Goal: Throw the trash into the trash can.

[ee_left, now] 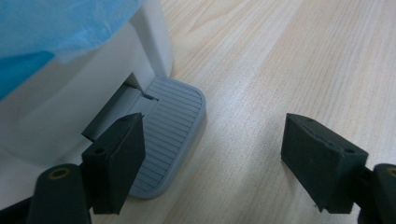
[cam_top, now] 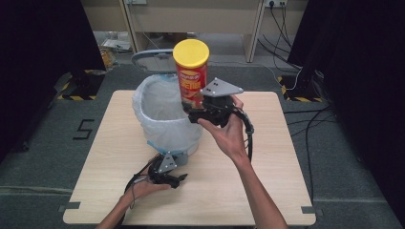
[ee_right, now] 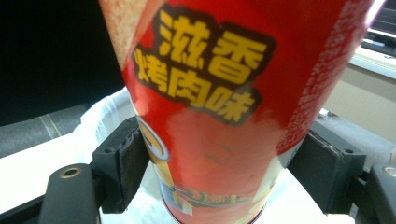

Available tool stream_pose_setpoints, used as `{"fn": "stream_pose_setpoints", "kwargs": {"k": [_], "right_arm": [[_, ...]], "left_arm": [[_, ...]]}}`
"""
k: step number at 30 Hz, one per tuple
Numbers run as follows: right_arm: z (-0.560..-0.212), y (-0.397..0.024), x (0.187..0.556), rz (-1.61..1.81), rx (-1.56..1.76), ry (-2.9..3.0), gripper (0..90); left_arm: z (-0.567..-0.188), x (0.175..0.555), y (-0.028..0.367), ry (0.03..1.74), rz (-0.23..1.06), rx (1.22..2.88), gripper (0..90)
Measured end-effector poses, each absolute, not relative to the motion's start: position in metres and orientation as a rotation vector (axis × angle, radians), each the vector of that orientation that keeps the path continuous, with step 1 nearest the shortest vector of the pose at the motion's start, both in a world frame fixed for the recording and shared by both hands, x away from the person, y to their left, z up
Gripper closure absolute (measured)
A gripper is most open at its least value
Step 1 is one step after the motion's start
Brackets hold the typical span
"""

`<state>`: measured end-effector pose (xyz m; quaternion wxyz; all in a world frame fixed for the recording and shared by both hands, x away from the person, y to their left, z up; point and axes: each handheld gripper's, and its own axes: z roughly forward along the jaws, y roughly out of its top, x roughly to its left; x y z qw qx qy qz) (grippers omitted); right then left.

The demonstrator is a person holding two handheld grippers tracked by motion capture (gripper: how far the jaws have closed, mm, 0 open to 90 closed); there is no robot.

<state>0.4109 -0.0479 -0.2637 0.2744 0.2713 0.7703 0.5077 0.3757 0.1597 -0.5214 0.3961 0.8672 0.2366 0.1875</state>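
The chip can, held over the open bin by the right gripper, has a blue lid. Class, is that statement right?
Not quite. The chip can has a yellow lid, as the high view shows. The rest stands: the right gripper holds it, jaws shut on its lower part, above the open bin.

Glossy red printed chip can [cam_top: 192, 81] with smooth yellow plastic lid [cam_top: 191, 51], white plastic bin [cam_top: 168, 125] with thin crinkled liner [cam_top: 157, 102], ribbed matt grey pedal [ee_left: 169, 130], pale wood-grain table [cam_top: 229, 186], matt black jaws.
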Motion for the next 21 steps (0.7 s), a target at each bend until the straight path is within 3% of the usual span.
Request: {"fn": "stream_pose_setpoints", "kwargs": {"k": [21], "right_arm": [[-0.269, -0.007, 0.434, 1.334, 0.692, 2.136, 24.5]], "left_arm": [[-0.521, 0.376, 0.16, 0.596, 0.482, 2.2, 21.1]]}}
